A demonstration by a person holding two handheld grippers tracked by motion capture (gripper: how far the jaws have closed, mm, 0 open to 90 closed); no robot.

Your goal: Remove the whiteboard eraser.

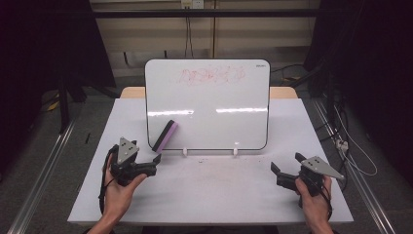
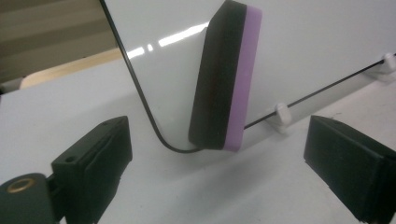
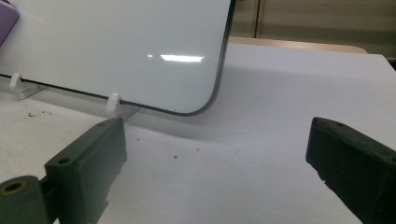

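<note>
High view: whiteboard stands upright on the surface, red scribble near its top not yet wiped. Eraser sticks to the board's lower left corner. Left gripper just below it, right gripper well apart.

Left gripper view: jaws wide, empty, eraser straight ahead. Grasp not started.

Right gripper view: jaws wide, empty, facing the board's lower corner.

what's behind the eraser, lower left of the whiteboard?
The eraser sits tilted on the whiteboard, its black face against the white surface near the board's lower left corner. The patch it covers is hidden. Red scribbles sit higher up, apart from it.
</note>
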